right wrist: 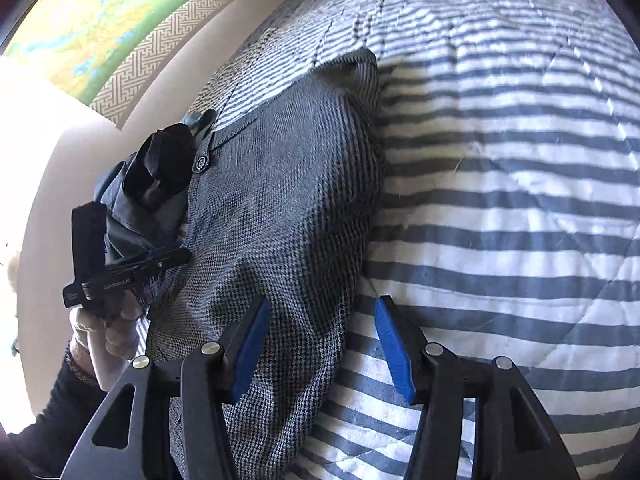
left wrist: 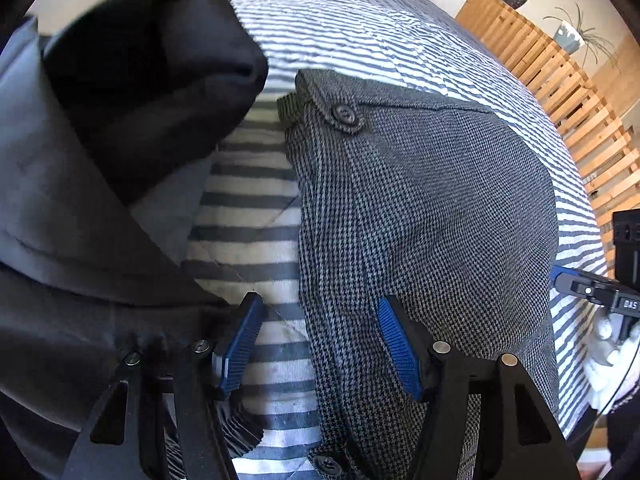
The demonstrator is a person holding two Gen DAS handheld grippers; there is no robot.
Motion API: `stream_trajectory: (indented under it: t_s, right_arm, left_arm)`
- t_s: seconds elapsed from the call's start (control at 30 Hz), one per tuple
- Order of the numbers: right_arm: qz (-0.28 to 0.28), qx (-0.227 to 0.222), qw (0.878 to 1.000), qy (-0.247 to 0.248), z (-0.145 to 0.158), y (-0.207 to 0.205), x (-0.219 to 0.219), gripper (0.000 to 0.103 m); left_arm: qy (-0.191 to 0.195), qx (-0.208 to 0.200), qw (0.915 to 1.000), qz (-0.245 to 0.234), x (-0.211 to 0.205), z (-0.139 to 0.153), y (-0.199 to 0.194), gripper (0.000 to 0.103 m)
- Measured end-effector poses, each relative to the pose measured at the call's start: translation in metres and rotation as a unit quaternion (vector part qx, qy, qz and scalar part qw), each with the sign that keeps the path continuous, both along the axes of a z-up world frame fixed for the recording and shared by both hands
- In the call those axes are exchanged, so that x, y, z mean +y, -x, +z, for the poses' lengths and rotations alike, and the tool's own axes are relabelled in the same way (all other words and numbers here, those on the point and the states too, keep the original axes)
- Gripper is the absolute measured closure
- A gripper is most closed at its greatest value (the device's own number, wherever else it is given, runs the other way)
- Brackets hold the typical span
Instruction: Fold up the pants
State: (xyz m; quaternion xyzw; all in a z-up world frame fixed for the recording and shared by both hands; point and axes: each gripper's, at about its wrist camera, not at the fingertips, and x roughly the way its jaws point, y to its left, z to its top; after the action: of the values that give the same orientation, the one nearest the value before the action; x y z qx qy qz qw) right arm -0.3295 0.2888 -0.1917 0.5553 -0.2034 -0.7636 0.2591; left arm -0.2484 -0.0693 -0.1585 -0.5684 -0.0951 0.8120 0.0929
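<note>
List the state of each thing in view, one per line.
Grey houndstooth pants: folded, flat on the striped quilt, waist button fastened.
Dark garments: bunched in a heap beside the pants.
Left gripper: jaws open, over the pants' edge.
Right gripper: jaws open, holding nothing.

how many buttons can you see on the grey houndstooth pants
2. One button sits on the tab at the top corner of the grey pants; another button shows at the bottom edge. More may be hidden.
</note>
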Motion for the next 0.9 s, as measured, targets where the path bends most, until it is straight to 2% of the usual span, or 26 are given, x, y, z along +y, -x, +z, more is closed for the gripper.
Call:
stream_trajectory:
  t_s: [0.1,0.27,0.3,0.37,0.43,0.53,0.73,0.9]
  right_arm:
    - [-0.009,-0.003,0.999,0.037,-0.010,0.000,0.001,0.052]
    - [0.002,-0.002,0.998,0.062,-0.012,-0.004,-0.008,0.053]
    - [0.006,0.003,0.998,0.060,-0.011,-0.004,-0.013,0.054]
    - [0.013,0.002,0.998,0.059,-0.013,0.000,-0.022,0.064]
    - [0.007,-0.004,0.998,0.062,-0.016,0.007,-0.029,0.084]
    - [-0.005,-0.012,0.997,0.078,-0.016,0.009,-0.034,0.094]
    - [-0.028,0.010,0.992,0.126,0.018,-0.004,-0.016,0.097]
    - [-0.018,0.054,0.989,0.134,0.068,-0.027,-0.011,0.097]
  left_arm:
    - [-0.008,0.003,0.9999,-0.011,-0.001,-0.003,-0.005,0.039]
    - [-0.011,0.005,0.9997,-0.021,0.000,-0.004,-0.010,0.042]
    - [-0.008,0.007,0.9996,-0.025,0.002,-0.004,-0.011,0.046]
    - [-0.003,0.010,0.9995,-0.029,0.006,-0.003,-0.013,0.055]
    - [-0.011,0.008,0.9994,-0.032,0.009,-0.003,-0.012,0.076]
    - [-0.016,0.010,0.9996,-0.021,0.009,0.001,-0.012,0.089]
    - [-0.106,0.025,0.9938,0.021,-0.015,0.027,-0.022,0.093]
    - [-0.123,0.071,0.9897,0.016,-0.017,0.077,-0.034,0.094]
